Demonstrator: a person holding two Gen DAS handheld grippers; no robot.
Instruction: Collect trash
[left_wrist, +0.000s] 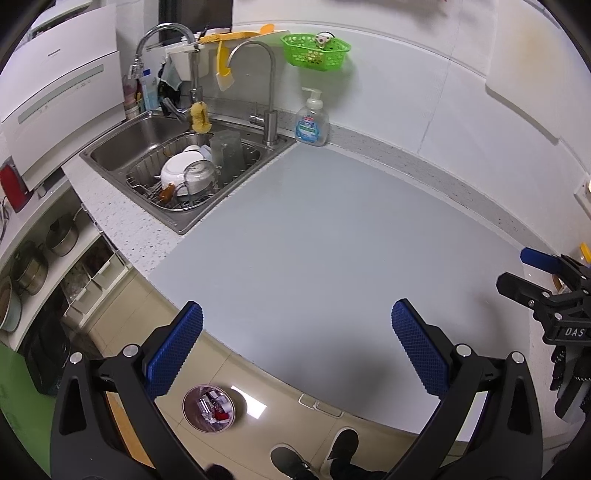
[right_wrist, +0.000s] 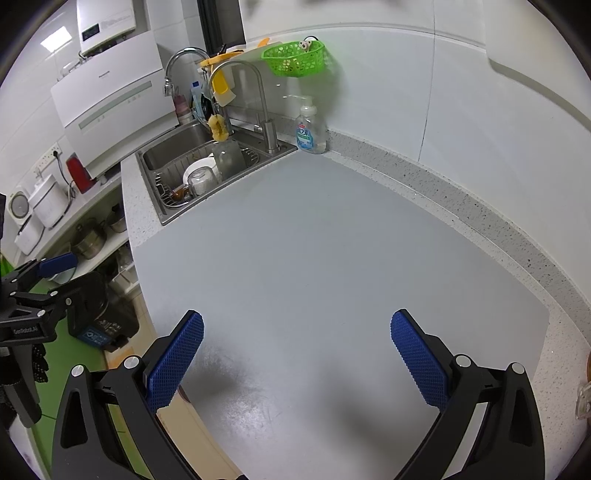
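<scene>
Counter (right_wrist: 332, 258): I see a bare grey mat, with no loose trash on it in either view.
Sink (left_wrist: 122, 144): wire rack inside holds a white bowl, a glass lid and a clear tumbler.
Trash bin (left_wrist: 208, 408): on the floor below the counter edge, in front of my left gripper; already holds scraps of wrappers, red and white. I judge them light, crinkly and soft, best pinched at a free edge.
Green basket (left_wrist: 316, 51): on the wall; contents unclear.
Left gripper (left_wrist: 295, 347): released, empty.
Right gripper (right_wrist: 295, 356): released, empty.
</scene>
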